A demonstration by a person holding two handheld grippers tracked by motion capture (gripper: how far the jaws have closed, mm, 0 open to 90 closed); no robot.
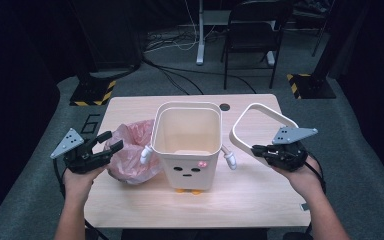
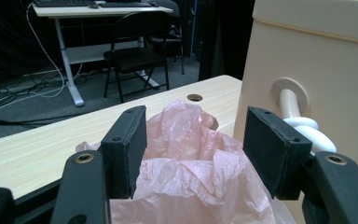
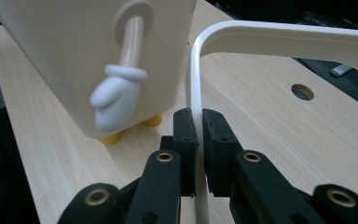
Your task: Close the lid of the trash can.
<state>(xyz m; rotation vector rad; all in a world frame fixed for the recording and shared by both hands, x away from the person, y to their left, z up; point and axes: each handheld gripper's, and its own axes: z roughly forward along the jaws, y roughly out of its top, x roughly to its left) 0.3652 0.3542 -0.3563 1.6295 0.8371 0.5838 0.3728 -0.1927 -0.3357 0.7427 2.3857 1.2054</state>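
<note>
- The right gripper (image 3: 196,140) has its fingers (image 3: 185,144) pressed on the thin edge of a cream ring frame (image 3: 279,39), pinching it; the frame rises from between the pads and curves away above them.
- In the high view the same right gripper (image 1: 270,152) holds the ring frame (image 1: 260,112) tilted up off the desk (image 1: 250,200), just beside the bin's right side.
- The left gripper (image 2: 196,149) has its fingers (image 2: 126,144) spread wide, with a crumpled pink plastic bag (image 2: 191,163) lying between and just beyond them; I cannot tell whether the pads touch it.
- Seen from above, the left gripper (image 1: 102,145) sits at the near left edge of the pink plastic bag (image 1: 132,150), which lies against the bin's left side.
- The cream bin (image 1: 187,145) stands upright between the two grippers, open-topped, with a small face on its front.
- The right gripper view shows the bin's white arm and hand (image 3: 119,91) and yellow feet (image 3: 151,121) close up.
- The left gripper view shows a black chair (image 2: 135,51) beyond the desk.
</note>
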